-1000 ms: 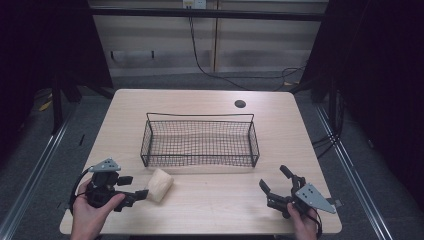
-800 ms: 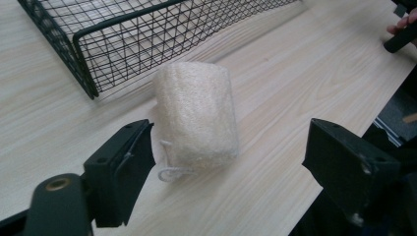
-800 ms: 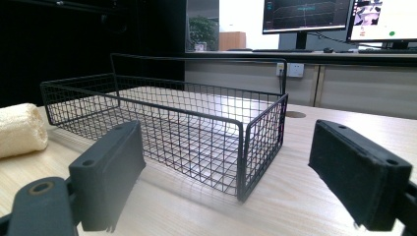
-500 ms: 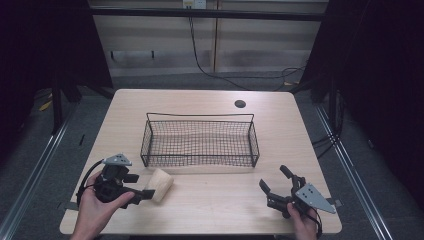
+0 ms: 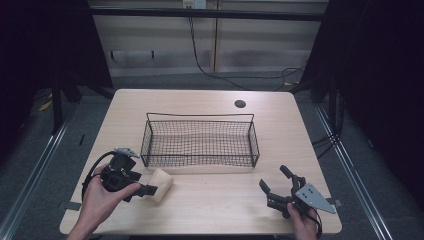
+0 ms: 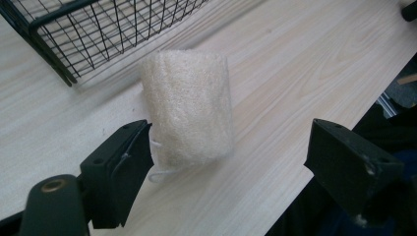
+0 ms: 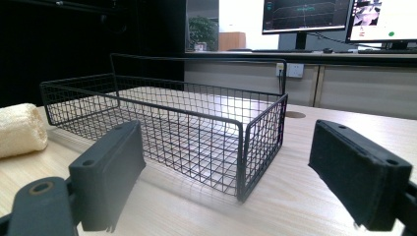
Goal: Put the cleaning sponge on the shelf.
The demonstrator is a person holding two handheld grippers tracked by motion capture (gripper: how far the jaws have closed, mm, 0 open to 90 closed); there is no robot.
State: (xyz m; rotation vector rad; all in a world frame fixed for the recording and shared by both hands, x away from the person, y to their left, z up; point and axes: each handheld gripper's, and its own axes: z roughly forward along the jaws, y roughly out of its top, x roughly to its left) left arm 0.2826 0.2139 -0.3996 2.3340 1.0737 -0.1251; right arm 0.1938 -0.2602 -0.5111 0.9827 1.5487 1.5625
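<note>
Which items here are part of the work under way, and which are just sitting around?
In play:
- loofah sponge, between the open left gripper jaws
- wire basket, probably its destination

Idle:
- right gripper, open, resting on the table
- cable grommet

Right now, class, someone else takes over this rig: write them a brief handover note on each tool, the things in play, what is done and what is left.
Left tool: open, jaws either side of the loofah sponge, one jaw touching it, not yet closed.
Right tool: open, holding nothing, near the table's front right.
Sponge lies on the table just outside the wire basket, off its front left corner.
Done: left tool lined up.
Left: probably close, lift, place the sponge in the basket.
</note>
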